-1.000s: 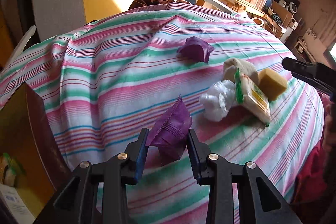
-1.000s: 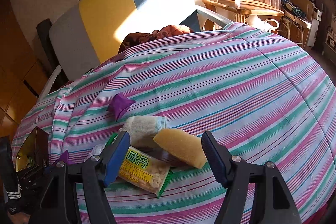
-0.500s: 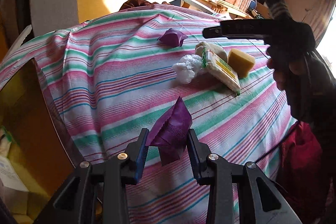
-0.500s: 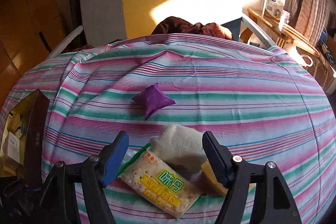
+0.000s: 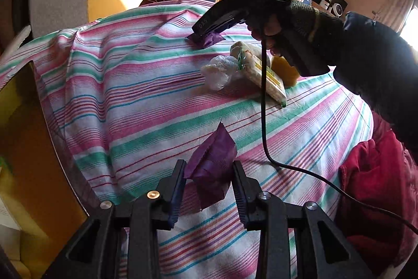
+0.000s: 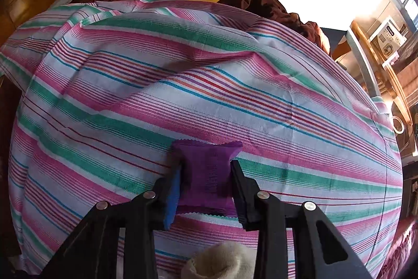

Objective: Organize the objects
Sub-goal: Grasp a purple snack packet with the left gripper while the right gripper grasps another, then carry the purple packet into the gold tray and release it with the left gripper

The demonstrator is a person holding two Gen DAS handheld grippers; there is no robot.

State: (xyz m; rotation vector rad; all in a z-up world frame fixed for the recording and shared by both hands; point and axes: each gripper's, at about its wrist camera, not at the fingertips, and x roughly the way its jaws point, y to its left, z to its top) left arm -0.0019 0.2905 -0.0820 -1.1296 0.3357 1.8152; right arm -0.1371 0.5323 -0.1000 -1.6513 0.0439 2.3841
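My left gripper (image 5: 209, 164) is shut on a purple snack packet (image 5: 213, 166), held tilted just above the striped cloth (image 5: 130, 96). A second purple packet (image 6: 206, 171) lies flat on the cloth farther back. My right gripper (image 6: 205, 165) points down over it, its jaws closing with the pads against the packet's two sides. The left wrist view shows that gripper (image 5: 202, 35), in a gloved hand (image 5: 300, 25), on this packet (image 5: 211, 39).
A cracker pack (image 5: 266, 77), a yellow sponge (image 5: 286, 69), a white plastic bag (image 5: 219, 71) and a pale sock (image 6: 222, 260) lie clustered on the cloth. An open box (image 5: 26, 122) stands at the left edge. A black cable (image 5: 263, 122) hangs from the right gripper; red fabric (image 5: 371, 187) lies right.
My right gripper swung from the cracker pack and sponge to the far purple packet, dropped onto it and closed from wide open. My left gripper shifted slightly, still holding its packet.
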